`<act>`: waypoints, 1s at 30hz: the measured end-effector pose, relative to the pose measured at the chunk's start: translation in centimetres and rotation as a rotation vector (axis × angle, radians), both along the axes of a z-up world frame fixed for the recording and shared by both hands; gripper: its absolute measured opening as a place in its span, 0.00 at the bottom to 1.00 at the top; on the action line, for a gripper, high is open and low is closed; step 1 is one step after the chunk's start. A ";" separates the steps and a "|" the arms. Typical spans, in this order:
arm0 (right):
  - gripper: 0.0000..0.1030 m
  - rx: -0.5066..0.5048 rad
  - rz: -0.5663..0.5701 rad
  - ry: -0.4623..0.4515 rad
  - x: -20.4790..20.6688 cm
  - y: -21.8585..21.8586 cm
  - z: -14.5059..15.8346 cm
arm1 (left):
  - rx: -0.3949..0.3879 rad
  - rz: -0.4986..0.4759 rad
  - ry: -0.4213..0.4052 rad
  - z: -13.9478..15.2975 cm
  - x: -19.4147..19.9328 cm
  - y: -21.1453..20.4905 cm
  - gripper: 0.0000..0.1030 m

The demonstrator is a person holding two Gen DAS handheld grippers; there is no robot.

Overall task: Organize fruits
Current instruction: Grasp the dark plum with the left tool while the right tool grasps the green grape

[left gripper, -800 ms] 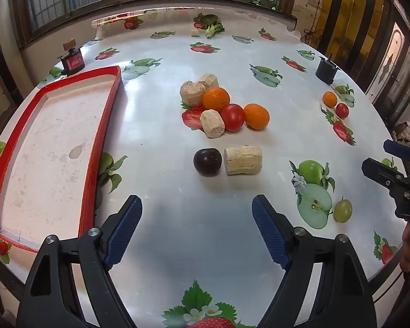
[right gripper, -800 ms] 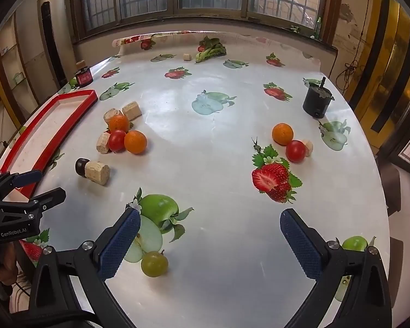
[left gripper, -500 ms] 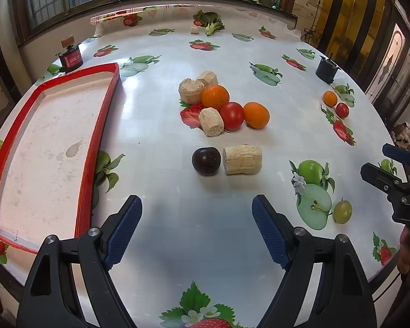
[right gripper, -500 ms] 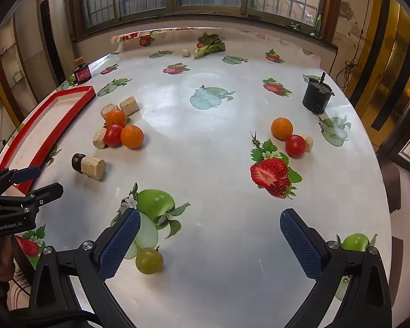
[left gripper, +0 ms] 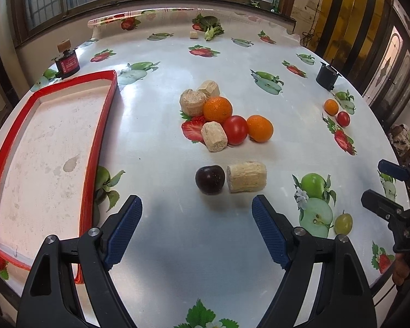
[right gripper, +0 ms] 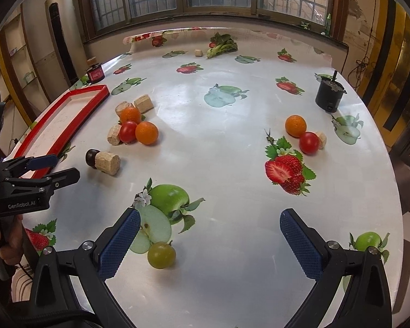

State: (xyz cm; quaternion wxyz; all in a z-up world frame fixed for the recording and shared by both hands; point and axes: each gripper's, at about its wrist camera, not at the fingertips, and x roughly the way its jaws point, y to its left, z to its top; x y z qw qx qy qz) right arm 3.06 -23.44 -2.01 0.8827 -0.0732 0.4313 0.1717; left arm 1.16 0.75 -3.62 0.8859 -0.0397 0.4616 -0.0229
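Blue ribbed pads lined both fingers of the left tool (left gripper: 196, 220), which was spread wide with nothing between them and tilted down over the desk (left gripper: 155, 142), a shiny cloth printed with fruit pictures. Just ahead of its fingertips lay a dark plum (left gripper: 210, 179) touching a pale cork-like cylinder (left gripper: 246, 177) on its right. Farther ahead sat a cluster: two oranges (left gripper: 217, 109), a red tomato (left gripper: 235, 129) between them, and three more pale cylinders (left gripper: 214, 136) pressed around them. Off to the tool's left rested a shallow red-rimmed tray (left gripper: 101, 136), holding no fruit. Far ahead on the right stood a small black pot (left gripper: 326, 76), with another orange (left gripper: 331, 107) and tomato (left gripper: 343, 119) near it.

The right tool (right gripper: 209, 235) was also spread wide, holding nothing and angled down. A green grape (right gripper: 161, 254) lay just beside its left finger, apart from the pad. Ahead and to its right, the far orange and tomato touched each other beside a small pale cylinder (right gripper: 321, 138). At its left, a person's hand (right gripper: 6, 243) gripped the other tool's handle.
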 end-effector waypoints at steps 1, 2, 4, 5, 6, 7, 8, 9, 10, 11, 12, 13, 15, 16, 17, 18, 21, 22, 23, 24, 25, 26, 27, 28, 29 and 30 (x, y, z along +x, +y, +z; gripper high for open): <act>0.98 0.003 0.009 0.000 0.0 0.2 -0.1 | 0.003 0.000 0.000 0.0 0.3 0.1 0.80; 0.97 0.007 0.017 0.000 0.0 0.5 -0.1 | 0.011 -0.001 0.001 0.0 0.6 0.1 0.80; 0.94 0.014 0.032 -0.007 0.3 0.9 -0.3 | 0.021 -0.006 0.001 -0.1 1.1 0.1 0.80; 0.91 0.020 0.041 0.022 0.3 1.1 -0.3 | 0.021 -0.011 0.003 -0.1 1.2 0.1 0.78; 0.89 0.028 0.056 0.041 0.2 1.3 -0.3 | 0.020 -0.014 0.006 -0.2 1.4 0.1 0.78; 0.87 0.042 0.078 0.051 0.0 1.5 -0.3 | 0.018 -0.016 0.010 -0.3 1.5 0.2 0.78; 0.86 0.052 0.103 0.057 -0.3 1.8 -0.4 | 0.017 -0.021 0.014 -0.5 1.6 0.3 0.78; 0.85 0.050 0.127 0.057 -0.8 2.1 -0.5 | 0.016 -0.027 0.019 -0.7 1.6 0.3 0.78; 0.83 0.043 0.144 0.051 -1.2 2.5 -0.6 | 0.015 -0.034 0.025 -0.9 1.7 0.2 0.77; 0.80 0.034 0.157 0.047 -1.5 2.8 -0.9 | 0.013 -0.042 0.031 -1.0 1.7 0.2 0.75; 0.78 0.028 0.165 0.054 -1.7 3.0 -1.3 | 0.012 -0.051 0.035 -1.2 1.8 0.1 0.74; 0.75 0.023 0.167 0.069 -1.8 3.2 -1.8 | 0.013 -0.059 0.039 -1.3 1.8 0.0 0.72; 0.68 0.018 0.165 0.110 -1.7 3.3 -2.9 | 0.023 -0.068 0.055 -1.7 2.1 -0.2 0.72; 0.67 0.019 0.161 0.130 -1.8 3.2 -3.3 | 0.032 -0.068 0.068 -1.9 2.3 -0.4 0.71; 0.65 0.020 0.158 0.146 -1.8 3.1 -3.8 | 0.037 -0.067 0.081 -2.1 2.6 -0.5 0.67; 0.63 0.016 0.153 0.160 -1.7 3.0 -4.2 | 0.036 -0.067 0.091 -2.2 2.9 -0.6 0.66; 0.61 0.015 0.143 0.162 -1.6 2.8 -4.4 | 0.038 -0.065 0.114 -2.5 3.8 -0.7 0.65; 0.57 0.011 0.140 0.162 -1.5 2.8 -4.4 | 0.043 -0.066 0.113 -2.6 4.0 -0.8 0.60; 0.51 0.006 0.136 0.160 -1.4 2.8 -4.4 | 0.052 -0.068 0.109 -2.6 4.1 -0.9 0.57; 0.47 0.002 0.131 0.157 -1.4 2.8 -4.4 | 0.058 -0.075 0.104 -2.6 4.1 -1.1 0.54; 0.42 0.001 0.126 0.156 -1.3 2.7 -4.3 | 0.064 -0.086 0.098 -2.6 4.1 -1.3 0.44; 0.38 0.001 0.122 0.153 -1.2 2.7 -4.3 | 0.065 -0.098 0.092 -2.5 4.0 -1.5 0.34; 0.36 0.011 0.125 0.155 -1.2 2.5 -4.3 | 0.050 -0.111 0.090 -2.4 3.9 -1.5 0.29; 0.30 0.025 0.131 0.160 -1.2 2.5 -4.2 | 0.034 -0.120 0.090 -2.4 3.8 -1.5 0.22; 0.26 0.038 0.134 0.165 -1.2 2.4 -4.2 | 0.029 -0.117 0.090 -2.3 3.7 -1.4 0.23; 0.26 0.036 0.132 0.163 -1.2 2.5 -4.1 | 0.015 -0.114 0.088 -2.3 3.5 -1.2 0.23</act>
